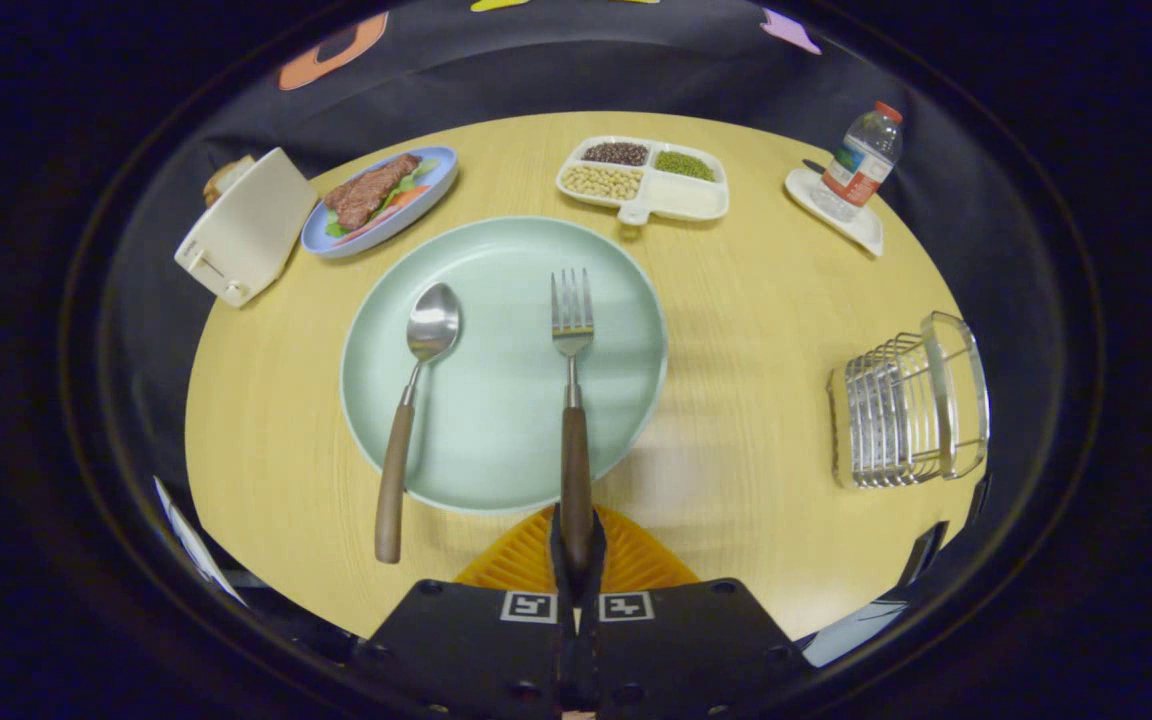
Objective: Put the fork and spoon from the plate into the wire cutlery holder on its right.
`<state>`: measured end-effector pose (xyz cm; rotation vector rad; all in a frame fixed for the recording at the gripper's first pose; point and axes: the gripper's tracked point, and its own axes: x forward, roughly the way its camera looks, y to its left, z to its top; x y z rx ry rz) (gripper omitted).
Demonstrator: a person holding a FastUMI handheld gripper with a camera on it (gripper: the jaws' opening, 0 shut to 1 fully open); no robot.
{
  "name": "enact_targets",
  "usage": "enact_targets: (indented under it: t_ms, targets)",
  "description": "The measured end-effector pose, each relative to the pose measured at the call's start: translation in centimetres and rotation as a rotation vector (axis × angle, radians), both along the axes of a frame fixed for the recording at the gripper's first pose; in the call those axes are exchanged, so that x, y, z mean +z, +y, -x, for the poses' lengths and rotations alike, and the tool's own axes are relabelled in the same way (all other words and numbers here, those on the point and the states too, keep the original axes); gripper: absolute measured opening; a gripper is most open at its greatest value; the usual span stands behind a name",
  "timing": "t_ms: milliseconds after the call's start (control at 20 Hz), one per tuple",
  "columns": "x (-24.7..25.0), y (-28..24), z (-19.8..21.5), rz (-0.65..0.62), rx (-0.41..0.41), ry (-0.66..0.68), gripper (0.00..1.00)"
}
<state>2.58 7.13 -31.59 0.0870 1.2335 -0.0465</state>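
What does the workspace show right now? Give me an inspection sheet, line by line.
Surface: round wooden table.
Job's things: fork and spoon lie on the green plate, handles over its rim; wire holder right of it holds no cutlery.
Clutter: toaster, steak plate, divided bean tray, water bottle on a small tray.
Tongs: shut on the fork's handle end.
Cables: nothing seen.
Surroundings: black cloth wall.

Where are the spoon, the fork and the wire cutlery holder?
spoon (433, 325): gripper view, on its bowl.
fork (572, 310): gripper view, on its tines.
wire cutlery holder (886, 410): gripper view, on its wire side.
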Motion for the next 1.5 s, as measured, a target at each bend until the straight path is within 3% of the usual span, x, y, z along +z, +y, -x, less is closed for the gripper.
enact_targets:
  t_ms: [650, 1500]
  targets:
    - [5.7, -4.5, 3.7, -0.044, -0.016, -0.063, 0.00]
    - [8.9, -17.3, 8.9, -0.046, -0.153, -0.098, 0.00]
